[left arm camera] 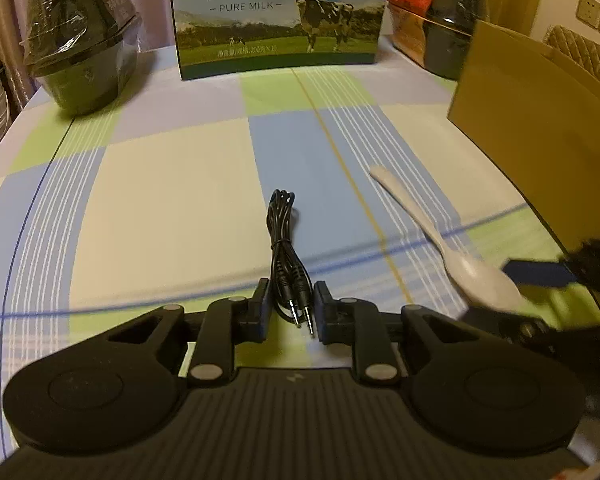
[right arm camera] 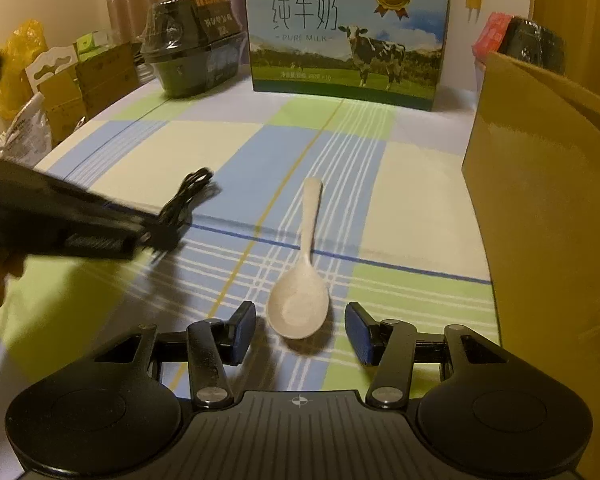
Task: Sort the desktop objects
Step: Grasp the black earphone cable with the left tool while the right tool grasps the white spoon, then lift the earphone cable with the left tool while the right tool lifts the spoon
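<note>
A coiled black audio cable [left arm camera: 281,216] lies on the checked tablecloth [left arm camera: 160,184], its two jack plugs toward me. My left gripper [left arm camera: 292,312] is shut on the cable's near end, with the pads against the bundle. In the right wrist view the same gripper [right arm camera: 162,236] comes in from the left with the cable [right arm camera: 192,188] stretching away from it. A white plastic spoon [right arm camera: 298,304] lies flat, handle pointing away. My right gripper [right arm camera: 300,328] stands open with the spoon's bowl between its fingers, and neither pad touches it. The spoon [left arm camera: 476,272] also shows at the right of the left wrist view.
An open brown cardboard box [right arm camera: 540,220] stands along the table's right side. At the back stand a milk carton [right arm camera: 344,40] and two wrapped black bowls [right arm camera: 192,48] [right arm camera: 536,44]. Boxes and bags [right arm camera: 80,80] sit beyond the left table edge.
</note>
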The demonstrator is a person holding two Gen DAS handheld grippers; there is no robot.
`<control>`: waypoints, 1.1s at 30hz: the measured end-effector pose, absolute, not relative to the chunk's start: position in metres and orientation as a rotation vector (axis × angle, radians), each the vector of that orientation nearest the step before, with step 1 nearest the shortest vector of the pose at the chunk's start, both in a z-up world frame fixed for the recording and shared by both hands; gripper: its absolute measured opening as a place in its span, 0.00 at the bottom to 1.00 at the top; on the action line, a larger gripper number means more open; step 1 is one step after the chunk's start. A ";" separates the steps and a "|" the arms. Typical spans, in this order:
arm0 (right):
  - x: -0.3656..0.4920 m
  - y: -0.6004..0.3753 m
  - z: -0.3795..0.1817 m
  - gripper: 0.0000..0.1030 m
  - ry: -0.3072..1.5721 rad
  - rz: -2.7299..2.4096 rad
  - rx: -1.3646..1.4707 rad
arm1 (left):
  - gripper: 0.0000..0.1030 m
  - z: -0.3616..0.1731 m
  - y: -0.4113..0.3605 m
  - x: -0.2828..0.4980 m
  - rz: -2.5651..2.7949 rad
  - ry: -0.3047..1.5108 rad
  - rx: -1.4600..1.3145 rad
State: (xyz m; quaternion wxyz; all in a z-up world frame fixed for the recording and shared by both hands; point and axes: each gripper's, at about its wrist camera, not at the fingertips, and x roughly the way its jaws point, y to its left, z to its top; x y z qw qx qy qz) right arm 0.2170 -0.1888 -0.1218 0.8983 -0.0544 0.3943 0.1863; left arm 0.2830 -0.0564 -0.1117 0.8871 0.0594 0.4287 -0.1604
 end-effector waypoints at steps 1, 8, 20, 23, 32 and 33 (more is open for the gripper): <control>0.216 -0.189 -0.122 0.41 0.813 0.382 -0.112 | 0.16 -0.111 -0.056 0.278 -0.332 0.895 0.125; 0.196 -0.193 -0.115 0.27 0.823 0.384 -0.106 | 0.16 -0.101 -0.055 0.231 -0.337 0.918 0.150; 0.074 -0.228 -0.099 0.27 0.891 0.393 -0.157 | 0.16 -0.098 -0.054 0.121 -0.355 0.988 0.091; 0.055 -0.234 -0.097 0.30 0.891 0.381 -0.144 | 0.17 -0.096 -0.054 0.102 -0.352 0.993 0.090; 0.045 -0.239 -0.093 0.52 0.861 0.364 -0.076 | 0.21 -0.093 -0.054 0.092 -0.311 0.959 0.069; 0.047 -0.240 -0.093 0.53 0.858 0.360 -0.069 | 0.21 -0.093 -0.054 0.092 -0.307 0.957 0.068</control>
